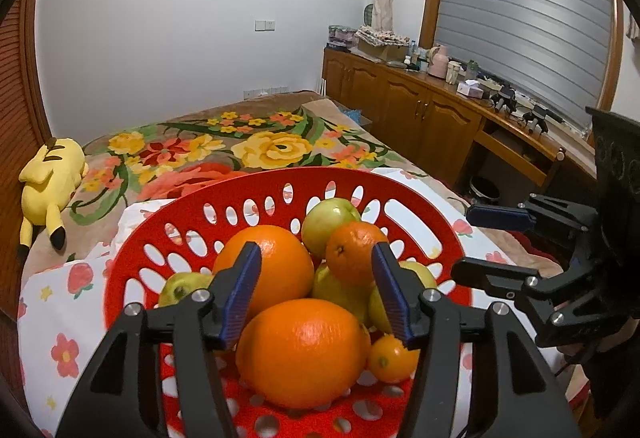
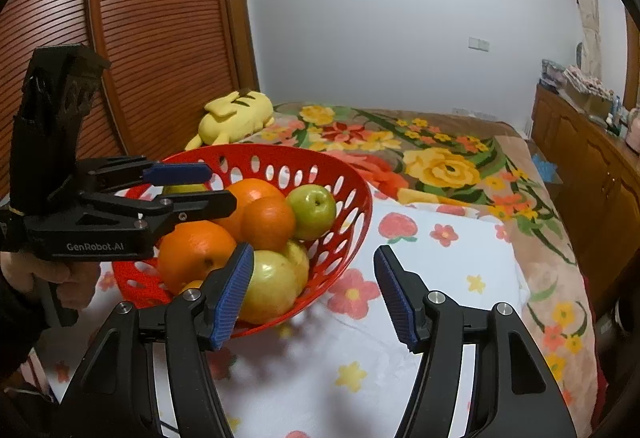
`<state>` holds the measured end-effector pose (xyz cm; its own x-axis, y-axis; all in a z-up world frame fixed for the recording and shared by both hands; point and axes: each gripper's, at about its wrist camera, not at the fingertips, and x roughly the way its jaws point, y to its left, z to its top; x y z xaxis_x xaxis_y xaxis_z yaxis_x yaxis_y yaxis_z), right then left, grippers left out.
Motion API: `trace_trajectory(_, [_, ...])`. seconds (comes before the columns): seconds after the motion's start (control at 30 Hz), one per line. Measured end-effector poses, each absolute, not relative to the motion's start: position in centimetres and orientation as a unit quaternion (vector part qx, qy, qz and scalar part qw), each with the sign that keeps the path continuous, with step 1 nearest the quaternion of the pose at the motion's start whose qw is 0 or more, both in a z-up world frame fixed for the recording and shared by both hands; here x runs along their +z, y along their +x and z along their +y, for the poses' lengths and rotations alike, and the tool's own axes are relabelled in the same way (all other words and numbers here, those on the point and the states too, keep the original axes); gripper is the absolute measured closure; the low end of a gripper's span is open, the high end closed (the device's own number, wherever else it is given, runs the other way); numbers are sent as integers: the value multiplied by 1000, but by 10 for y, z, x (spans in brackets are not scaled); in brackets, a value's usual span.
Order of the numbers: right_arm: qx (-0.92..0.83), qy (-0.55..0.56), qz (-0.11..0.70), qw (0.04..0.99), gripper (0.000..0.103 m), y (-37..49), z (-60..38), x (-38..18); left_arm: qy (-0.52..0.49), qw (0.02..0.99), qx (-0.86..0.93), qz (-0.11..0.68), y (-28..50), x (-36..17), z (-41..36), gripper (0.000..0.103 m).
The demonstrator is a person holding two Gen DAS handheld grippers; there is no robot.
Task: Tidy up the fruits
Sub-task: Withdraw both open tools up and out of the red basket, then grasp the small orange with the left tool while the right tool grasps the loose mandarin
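gleaming, dimpled oranges point(image 1: 304, 352) fill a perforated red plastic basket point(image 1: 132, 262); at nine o'clock, left gripper point(image 2: 208, 186) reads "genrobot.ai"; both grippers released, right gripper point(image 2: 314, 294) empty.

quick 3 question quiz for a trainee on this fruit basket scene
1. True or false: the left tongs grip an orange.
2. What colour is the basket?
3. The yellow plush toy lies: A) in the basket B) on the bed C) on the cabinet.

Key: 1 false, the jaws stand open over the fruit. 2 red. 3 B.
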<state>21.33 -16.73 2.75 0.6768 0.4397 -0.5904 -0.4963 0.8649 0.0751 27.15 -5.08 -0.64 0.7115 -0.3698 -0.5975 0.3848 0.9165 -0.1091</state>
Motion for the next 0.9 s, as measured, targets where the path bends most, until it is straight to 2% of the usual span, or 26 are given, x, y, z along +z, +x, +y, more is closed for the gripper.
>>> trace_trajectory(0.57, [237, -34, 303, 923, 30, 149, -151, 31, 8, 935, -199, 294, 198, 5, -20, 34])
trace_trajectory(0.9, [236, -25, 303, 923, 27, 118, -143, 21, 0, 930, -180, 321, 168, -20, -5, 32])
